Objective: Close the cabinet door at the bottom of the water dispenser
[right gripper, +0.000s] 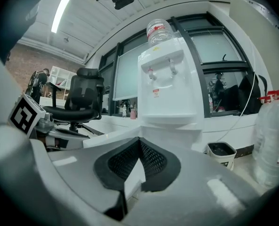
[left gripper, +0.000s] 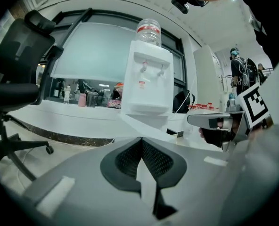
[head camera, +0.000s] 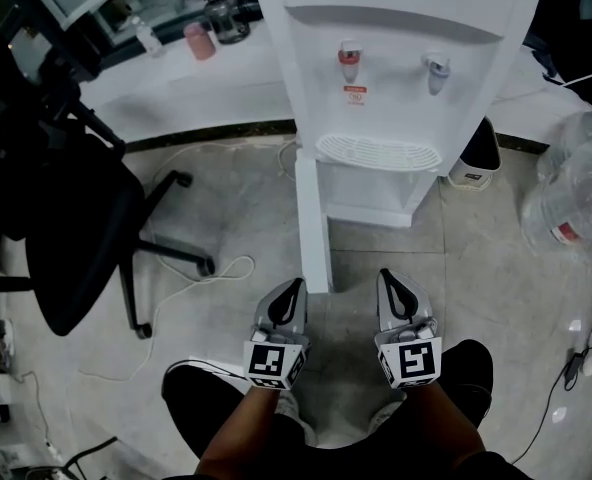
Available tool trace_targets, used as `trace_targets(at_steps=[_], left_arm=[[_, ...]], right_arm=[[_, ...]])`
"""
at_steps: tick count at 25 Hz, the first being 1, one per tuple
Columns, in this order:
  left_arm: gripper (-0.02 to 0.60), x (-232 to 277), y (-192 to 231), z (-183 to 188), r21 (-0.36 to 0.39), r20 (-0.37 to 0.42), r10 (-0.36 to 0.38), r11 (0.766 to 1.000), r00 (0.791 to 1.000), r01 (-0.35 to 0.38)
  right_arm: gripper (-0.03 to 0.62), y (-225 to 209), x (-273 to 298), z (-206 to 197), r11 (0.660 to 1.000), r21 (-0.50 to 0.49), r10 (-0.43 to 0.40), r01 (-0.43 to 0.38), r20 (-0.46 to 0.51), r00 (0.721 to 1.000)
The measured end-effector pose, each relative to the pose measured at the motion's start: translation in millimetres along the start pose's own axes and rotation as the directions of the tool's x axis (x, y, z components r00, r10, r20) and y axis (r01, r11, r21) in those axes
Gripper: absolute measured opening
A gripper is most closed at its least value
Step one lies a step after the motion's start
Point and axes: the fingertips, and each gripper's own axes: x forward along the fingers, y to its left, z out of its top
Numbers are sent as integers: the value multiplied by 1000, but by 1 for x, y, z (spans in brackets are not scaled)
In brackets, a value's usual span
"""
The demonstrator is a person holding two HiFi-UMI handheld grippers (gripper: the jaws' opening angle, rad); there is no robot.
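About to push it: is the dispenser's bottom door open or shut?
Open. The door stands swung out from the dispenser, edge-on in the head view, baring the cabinet inside.

Left gripper (head camera: 296, 286), right gripper (head camera: 386, 276) (fingers (left gripper: 123, 160) together)

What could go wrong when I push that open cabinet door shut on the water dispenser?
The cabinet door stands edge-on to the shut left gripper, so its tip may slip off the thin edge. A hard shove could rock the water dispenser and the bottle on top.
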Motion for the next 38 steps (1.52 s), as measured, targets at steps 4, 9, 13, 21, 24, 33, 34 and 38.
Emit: trace_targets(at_steps=[4,9,13,21,24,33,34,38], left_arm=[[18,11,-15,0,77,18,-53,996,998,52],[18,29,-39,3,122,4,-139,983,990,138],[18,45,-61,4,131,1,-210,969,978,208],[18,76,-89,5,149,25,-256,957,966,250],[18,91,-103,8,145,29,-260,956,965,254],[18,134,-129,16,184,82,-241,957,967,223],[18,139,-131,17,194,87,-237,957,968,217],[18,156,-137,21,174,98,-225,963,969,206]], right_arm=[[3,-1,0,4,1000,1,-13,13,5,1000],[3,4,-4,17,1000,-15,-3,3,13,1000],[3,-7,-8,29,999,-46,-27,28,21,999],[3,-38,-17,27,987,-81,-140,137,-29,990],[3,-43,-22,32,985,-99,-147,145,-13,989],[3,-70,-27,35,981,-126,-145,144,1,989],[3,-73,-27,33,981,-129,-145,144,1,989],[3,-84,-28,27,979,-132,-156,154,-2,988]])
